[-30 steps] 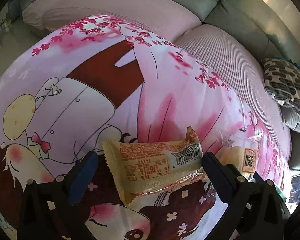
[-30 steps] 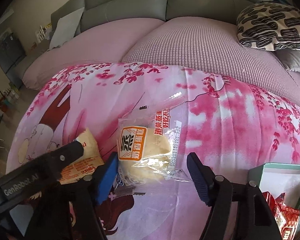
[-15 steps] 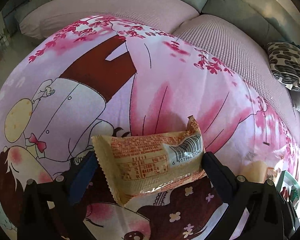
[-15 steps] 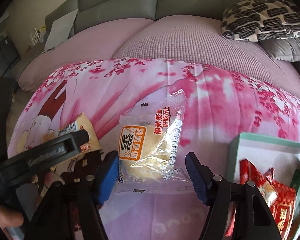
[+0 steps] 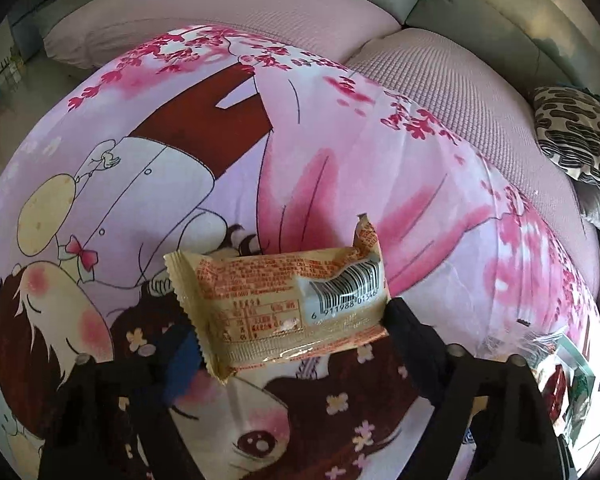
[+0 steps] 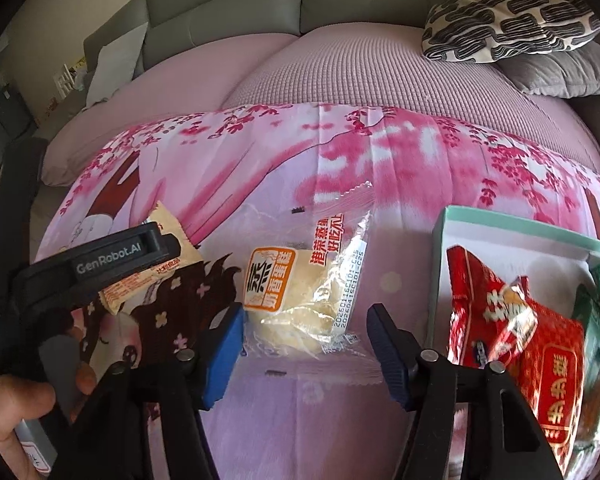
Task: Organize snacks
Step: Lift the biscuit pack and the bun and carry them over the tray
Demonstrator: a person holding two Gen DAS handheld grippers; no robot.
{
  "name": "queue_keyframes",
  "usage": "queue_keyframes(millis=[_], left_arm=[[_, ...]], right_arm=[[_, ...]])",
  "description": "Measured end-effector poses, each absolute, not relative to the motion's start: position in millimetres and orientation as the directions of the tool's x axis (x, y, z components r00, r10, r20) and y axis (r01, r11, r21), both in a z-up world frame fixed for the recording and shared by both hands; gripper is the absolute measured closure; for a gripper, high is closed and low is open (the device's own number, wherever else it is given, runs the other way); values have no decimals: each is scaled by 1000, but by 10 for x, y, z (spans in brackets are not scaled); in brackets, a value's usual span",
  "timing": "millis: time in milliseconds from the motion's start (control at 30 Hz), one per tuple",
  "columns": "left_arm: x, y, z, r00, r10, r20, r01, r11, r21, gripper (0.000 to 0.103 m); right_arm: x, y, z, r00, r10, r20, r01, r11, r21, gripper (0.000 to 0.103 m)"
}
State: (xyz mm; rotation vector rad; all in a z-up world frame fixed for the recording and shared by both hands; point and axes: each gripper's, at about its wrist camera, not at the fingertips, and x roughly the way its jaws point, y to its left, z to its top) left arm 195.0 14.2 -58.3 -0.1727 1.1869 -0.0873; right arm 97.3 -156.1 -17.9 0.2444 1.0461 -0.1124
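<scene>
Left gripper (image 5: 292,344): we are closing its jaws on the beige pack (image 5: 276,304); the right pad is touching the pack's barcode end, the left pad sits just behind its crimped edge.
Beige pack: we are seeing it lying on the pink cloth (image 5: 380,168), barcode up.
Right gripper (image 6: 304,344): we are closing its jaws around the clear bun pack (image 6: 300,300); gaps are showing on both sides.
Bun pack: it is lying on the cloth, left of the box (image 6: 500,224).
Box: it is holding red packets (image 6: 540,352), near right.
</scene>
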Motion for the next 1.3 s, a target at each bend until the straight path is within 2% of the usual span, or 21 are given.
queue_keyframes(millis=[167,367,700,1033,1300], left_arm=[[1876,160,-527,359,-192,-914,-22,977,-213,28],[1770,207,-467,345,-223,-912,-30,968,-248,30],[1555,304,-272,352,-276,-894,-44,949,-311,31],[1429,276,71,408,-334,-850,13,933,-361,31],[1302,153,260,435,-360,-826,75,928,-365,31]], right_arm=[[866,-1586,-149,497,28,-867,219,963,157,41],[754,-1600,-97,510,69,-857,210,957,202,53],[618,-1568,-60,519,98,-849,201,952,232,56],[305,-1621,130,561,97,-822,213,943,257,57],[-21,-1729,458,642,72,-763,228,933,279,57]])
